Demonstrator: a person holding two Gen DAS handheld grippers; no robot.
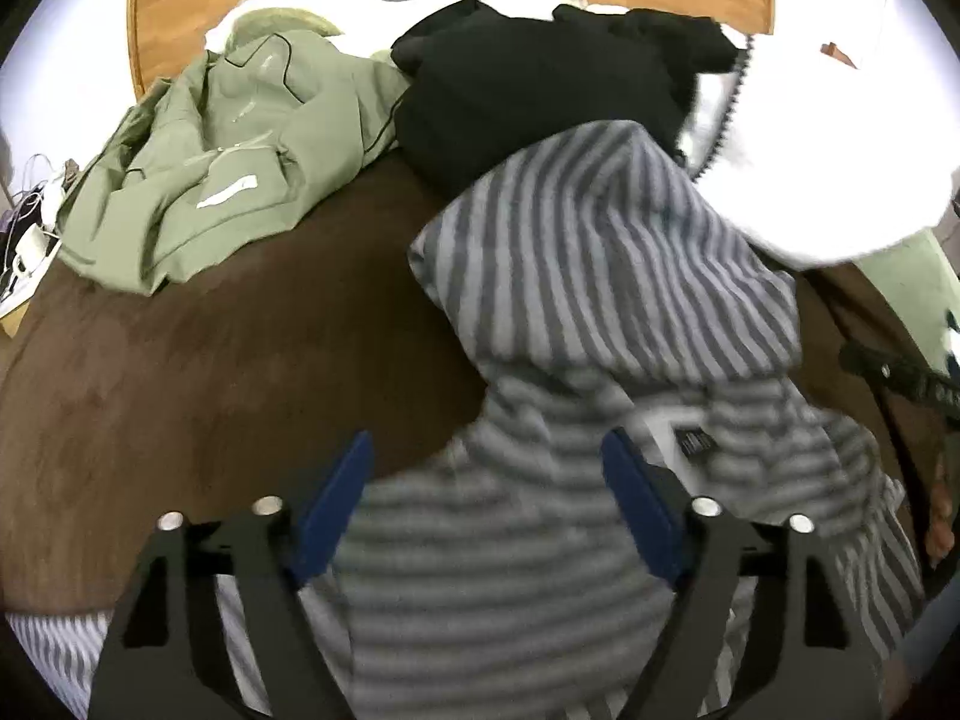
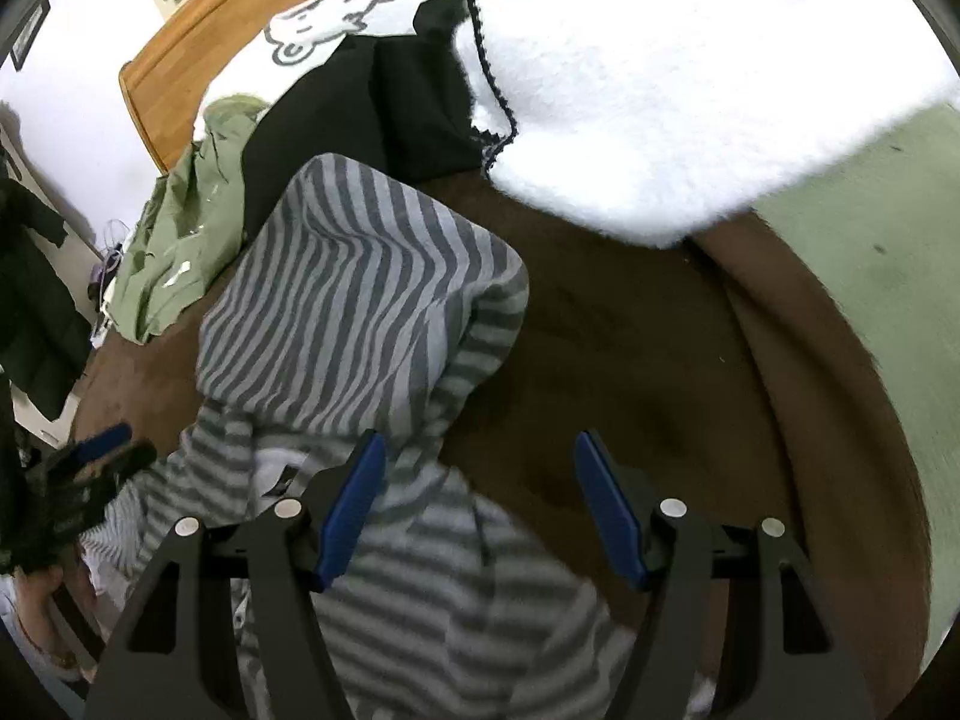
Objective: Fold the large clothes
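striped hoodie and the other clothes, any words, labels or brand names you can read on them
No text here can be read.
striped hoodie: dark neck label with pale print, too small and blurred to read.
green jacket: white label and faint chest print, both illegible.
white fabric at the back: a bear cartoon, no words visible.

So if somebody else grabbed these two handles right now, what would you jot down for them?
Left gripper: open, over the grey-and-white striped hooded top, holding nothing.
Right gripper: open, empty, at the striped top's edge.
The top lies on the brown bedcover, hood up, label showing.
Behind it: crumpled olive green jacket, black garment, white fluffy fleece.
Done: none look folded.
Left: fold the striped top, then the others.
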